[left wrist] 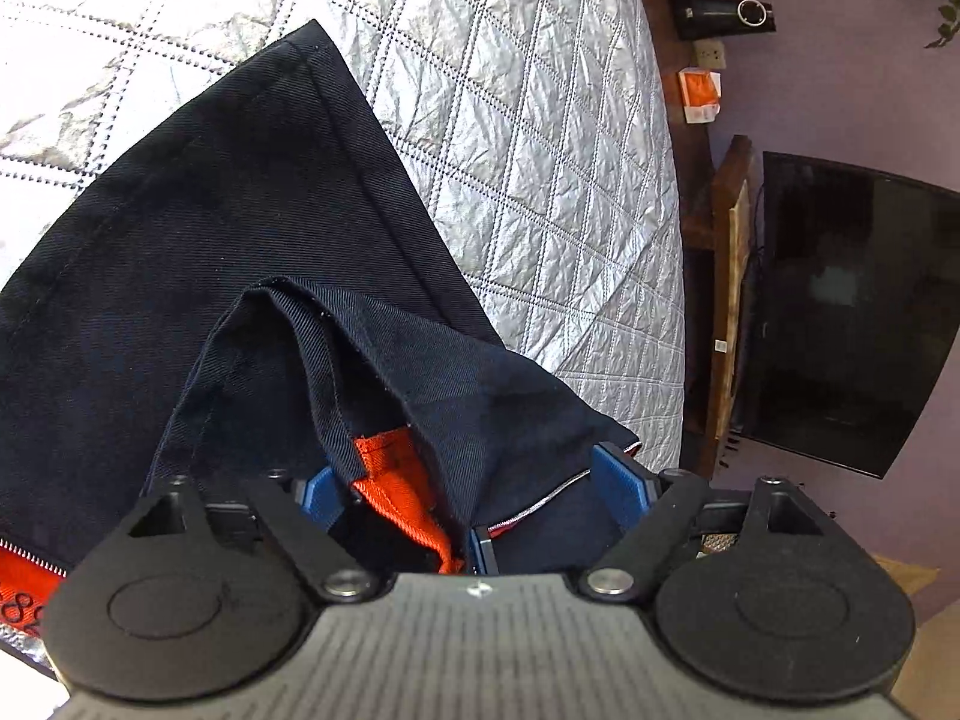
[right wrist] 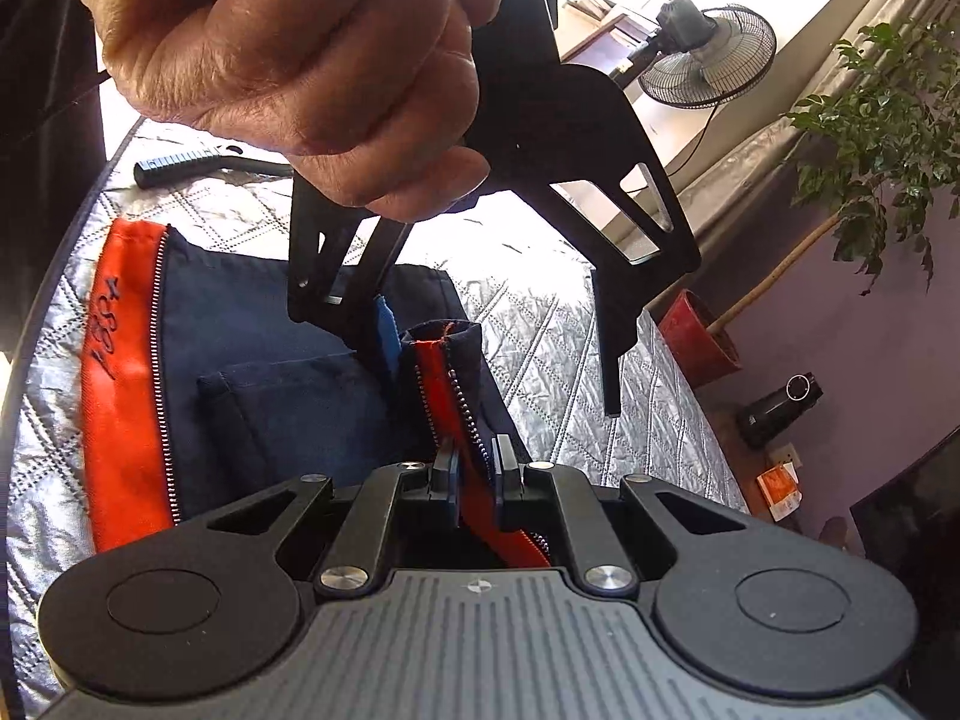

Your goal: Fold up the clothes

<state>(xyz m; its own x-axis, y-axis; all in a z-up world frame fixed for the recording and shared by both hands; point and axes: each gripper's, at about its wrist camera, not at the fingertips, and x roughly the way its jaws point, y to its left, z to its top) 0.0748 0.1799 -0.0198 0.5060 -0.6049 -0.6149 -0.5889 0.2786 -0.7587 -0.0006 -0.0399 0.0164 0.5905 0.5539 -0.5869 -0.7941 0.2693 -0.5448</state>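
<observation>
The right gripper (right wrist: pixel 474 480) is nearly closed, its pads pinching a raised ridge of the navy garment (left wrist: pixel 198 228) right at the orange zipper strip (right wrist: pixel 456 408), so that a short hump of cloth stands up between the two tools. The left gripper (left wrist: pixel 474 495) stands wide, its blue pads (left wrist: pixel 621 489) apart on either side of a bunched fold of the same garment with orange lining showing; cloth lies between the jaws, but the pads do not appear to press on it, so I read it as open around the fabric and not gripping. In the right wrist view the person's hand (right wrist: pixel 300 60) grips the left tool's handle just above that hump. The garment lies spread on the quilted silver bedcover (left wrist: pixel 528 120), its broad navy panel flat and reaching to a stitched hem at the far end, with a second orange band and zipper (right wrist: pixel 129 384) along the near left edge. Judged from this, the folding is at an early to middle stage: the cloth is laid out and one edge is lifted, but no neat fold is yet laid over, and the bulk remains one flat layer. Left to do, as I see it: secure the second grip, carry the lifted edge across, and flatten.
</observation>
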